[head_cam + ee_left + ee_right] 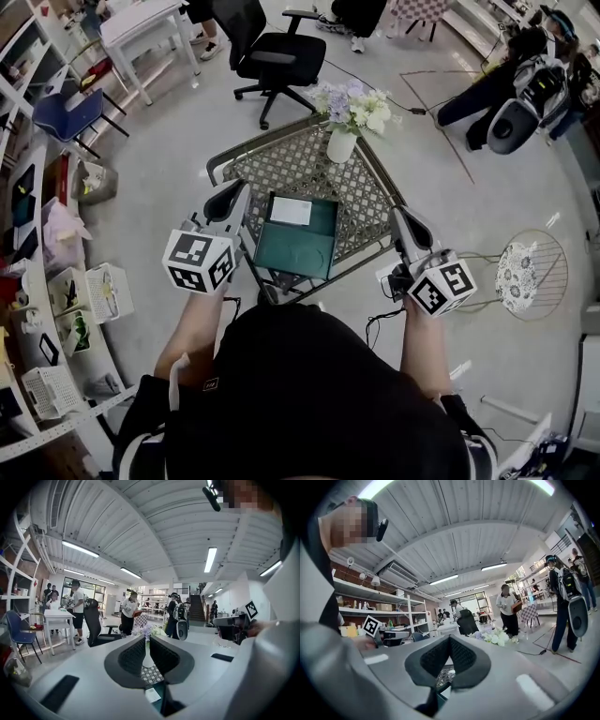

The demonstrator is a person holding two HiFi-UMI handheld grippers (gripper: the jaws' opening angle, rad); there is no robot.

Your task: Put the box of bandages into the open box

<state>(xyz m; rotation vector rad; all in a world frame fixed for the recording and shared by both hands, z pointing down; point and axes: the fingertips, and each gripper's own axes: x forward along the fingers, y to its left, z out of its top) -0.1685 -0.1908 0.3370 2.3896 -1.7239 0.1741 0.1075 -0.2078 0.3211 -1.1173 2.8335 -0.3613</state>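
- My left tongs [234, 197] are pinched together on nothing, and so are my right tongs [401, 220].
- Between them, lower down, the open box [298, 246] sits on the tabletop [361, 192].
- The box of bandages [291, 211] lies inside it, nearer my left tongs.

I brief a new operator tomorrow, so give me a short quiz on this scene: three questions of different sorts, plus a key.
1. True or false: the left gripper is shut with nothing held between its jaws.
2. Where does the vase of flowers stand? A) at the far corner of the mesh table; B) inside the box; C) on the floor.
3. Fill in the colour: the flat white item lies in the open ____ box.
Key: 1 true; 2 A; 3 green.
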